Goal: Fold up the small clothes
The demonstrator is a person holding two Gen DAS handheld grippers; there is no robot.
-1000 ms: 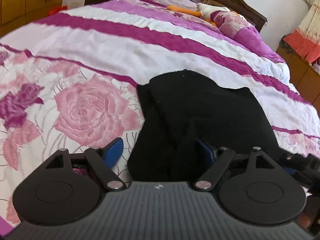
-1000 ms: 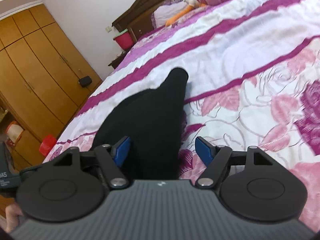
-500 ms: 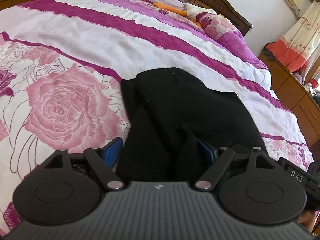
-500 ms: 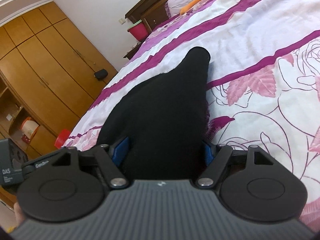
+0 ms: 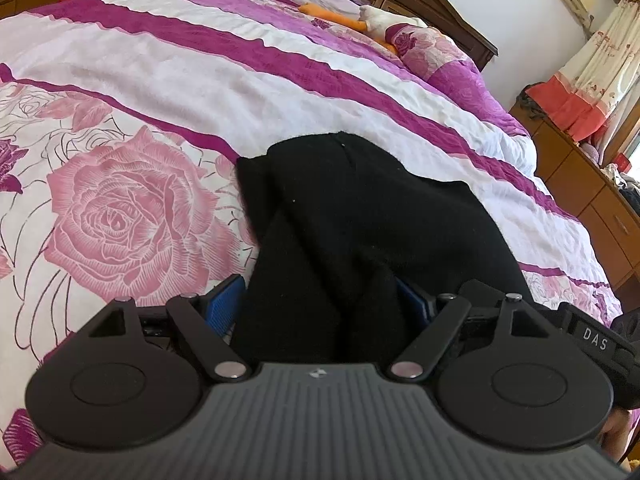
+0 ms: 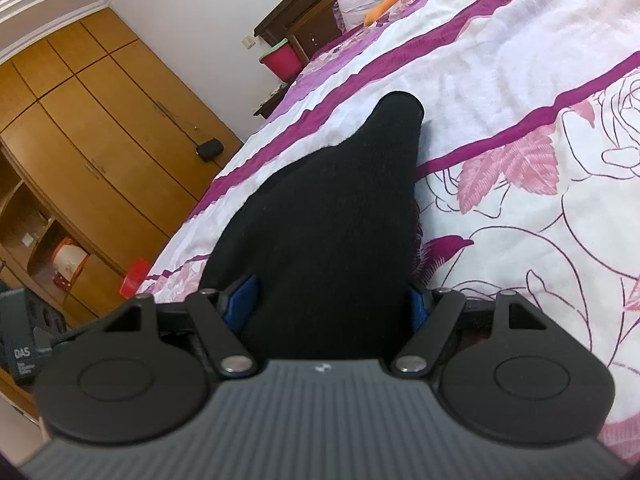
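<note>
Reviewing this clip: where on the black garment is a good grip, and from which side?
Judging by how it lies, the near hem of the black garment on the bed: bunched cloth already sits between both the left gripper and right gripper, approaching from the bed's foot.

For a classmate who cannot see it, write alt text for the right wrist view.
A black garment fills the gap between the right gripper's blue fingertips and stretches away over a pink-and-white floral bedspread. Wooden wardrobes and a pink tub stand beyond the bed.
</note>
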